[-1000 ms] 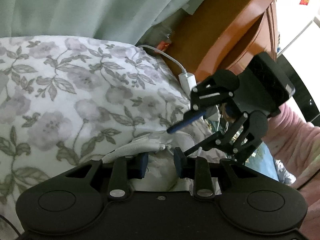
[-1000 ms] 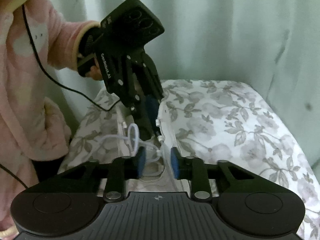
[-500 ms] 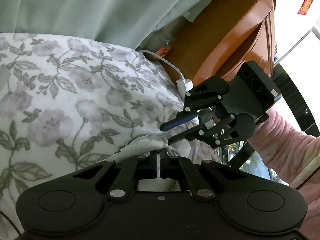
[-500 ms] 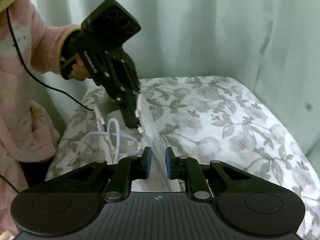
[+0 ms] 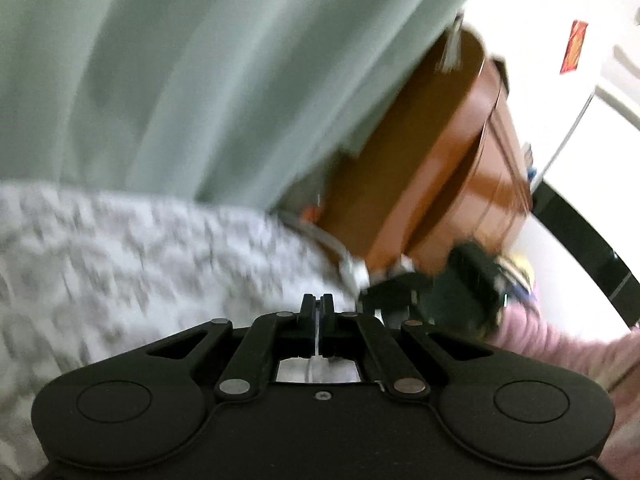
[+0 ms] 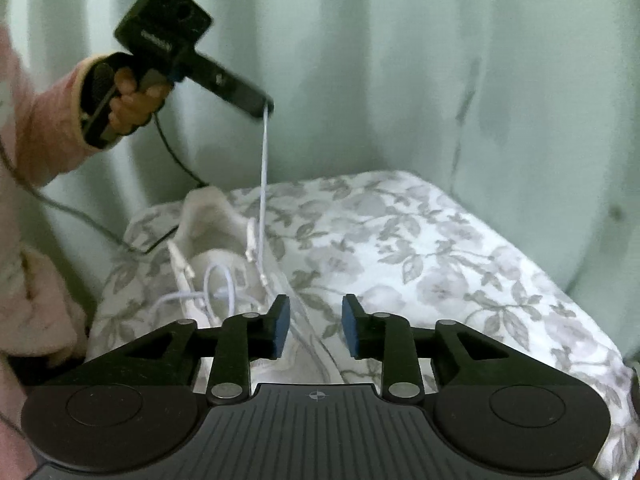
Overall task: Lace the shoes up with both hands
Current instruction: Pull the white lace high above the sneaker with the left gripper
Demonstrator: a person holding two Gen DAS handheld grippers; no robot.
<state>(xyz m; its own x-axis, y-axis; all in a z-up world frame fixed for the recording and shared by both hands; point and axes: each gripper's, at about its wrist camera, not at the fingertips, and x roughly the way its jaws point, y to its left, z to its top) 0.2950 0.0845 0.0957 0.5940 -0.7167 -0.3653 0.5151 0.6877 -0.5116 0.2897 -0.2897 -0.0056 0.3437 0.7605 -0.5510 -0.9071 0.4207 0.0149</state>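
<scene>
Pale green curtain (image 6: 400,80) backs a floral-print bedcover (image 6: 420,248); brown wooden cabinet (image 5: 432,168) to one side in the left wrist view, which is heavily motion-blurred.

White shoe (image 6: 212,236) lies on the bedcover at its near-left part in the right wrist view, opening up, eyelet flaps spread. Lace (image 6: 263,184) only partly threaded: loose loops lie over the tongue area, and one strand runs straight and taut from an eyelet on the shoe's right flap up to the left gripper (image 6: 267,107).

Left gripper: clamped fully on that strand, held high above the shoe by a hand (image 6: 132,100) in a pink sleeve. In its own view the closed fingertips (image 5: 307,312) show a thin white line between them, consistent with the lace end.

Right gripper (image 6: 315,326): low, just in front of the shoe, jaws have just been opening. Pads stand apart; shoe material shows behind the gap, nothing pinched.

Step in hand, as I judge it: drawing slack through an eyelet just threaded. Lacing looks early to midway; upper eyelets appear empty.

Next move calls for: keeping tension on the strand without dragging the shoe, so the free right gripper probably needs to steady the shoe or take the strand near the eyelet. Risk: lace tip slipping from the pinch.
</scene>
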